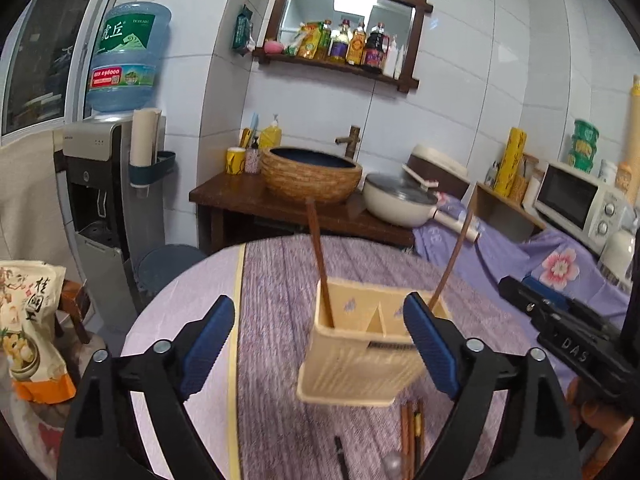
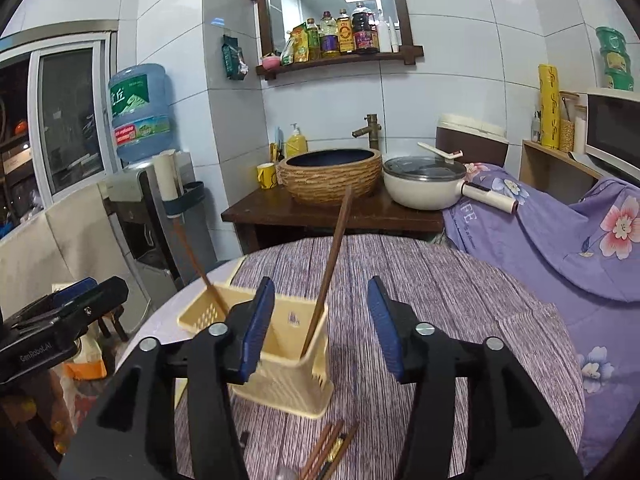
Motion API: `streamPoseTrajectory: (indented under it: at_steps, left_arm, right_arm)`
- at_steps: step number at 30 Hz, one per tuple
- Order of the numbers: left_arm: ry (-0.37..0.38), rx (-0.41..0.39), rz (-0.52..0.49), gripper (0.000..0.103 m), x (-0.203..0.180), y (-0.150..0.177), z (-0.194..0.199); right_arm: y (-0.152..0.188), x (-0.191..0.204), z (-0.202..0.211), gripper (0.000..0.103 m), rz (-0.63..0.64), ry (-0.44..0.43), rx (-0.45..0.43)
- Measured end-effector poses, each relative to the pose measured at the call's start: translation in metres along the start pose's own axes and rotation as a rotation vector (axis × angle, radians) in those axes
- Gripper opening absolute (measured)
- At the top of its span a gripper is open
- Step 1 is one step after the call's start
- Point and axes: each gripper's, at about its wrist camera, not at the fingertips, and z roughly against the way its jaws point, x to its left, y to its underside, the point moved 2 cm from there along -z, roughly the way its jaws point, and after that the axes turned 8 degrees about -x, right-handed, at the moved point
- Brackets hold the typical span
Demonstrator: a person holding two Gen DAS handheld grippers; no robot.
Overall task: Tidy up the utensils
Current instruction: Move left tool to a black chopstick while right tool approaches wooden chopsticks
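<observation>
A cream plastic utensil holder (image 1: 360,344) (image 2: 280,356) stands on the round table with two brown chopsticks upright in it, one in each compartment (image 1: 318,256) (image 1: 454,256) (image 2: 332,256) (image 2: 196,260). More brown chopsticks (image 1: 410,436) (image 2: 326,450), a dark utensil (image 1: 342,456) and a metal spoon (image 1: 394,464) lie on the cloth in front of the holder. My left gripper (image 1: 320,344) is open and empty above the table, its fingers either side of the holder in view. My right gripper (image 2: 320,332) is open and empty, just right of the holder.
The round table has a purple striped cloth (image 1: 276,280) (image 2: 440,280). A snack bag (image 1: 28,328) sits at the left edge. Behind stand a water dispenser (image 1: 100,184), a basin on a wooden stand (image 1: 312,172), a lidded pan (image 1: 400,200) and a microwave (image 1: 580,204).
</observation>
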Motion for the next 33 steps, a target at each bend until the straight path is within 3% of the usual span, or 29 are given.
streamPoseTrajectory:
  at_steps: [5, 15, 21, 24, 29, 33]
  left_arm:
    - [-0.027, 0.064, -0.038, 0.093, 0.005, 0.04, 0.008]
    - [-0.031, 0.184, -0.018, 0.093, 0.014, 0.108, 0.009]
    - [-0.032, 0.238, 0.003, 0.093, 0.018, 0.135, 0.004]
    - [-0.031, 0.254, 0.014, 0.09, 0.021, 0.144, 0.003]
    - [-0.015, 0.293, 0.019, 0.073, 0.023, 0.155, -0.003]
    - [-0.001, 0.319, 0.011, 0.065, 0.018, 0.163, -0.009]
  right_arm:
    - [0.039, 0.004, 0.012, 0.053, 0.028, -0.016, 0.073]
    - [0.119, 0.002, 0.019, 0.053, 0.033, 0.011, 0.215]
    - [0.149, -0.002, 0.016, 0.053, 0.018, 0.029, 0.275]
    - [0.158, -0.007, 0.013, 0.053, 0.011, 0.049, 0.302]
    - [0.172, -0.015, 0.006, 0.053, -0.012, 0.064, 0.353]
    - [0.183, -0.015, -0.006, 0.045, -0.025, 0.063, 0.399]
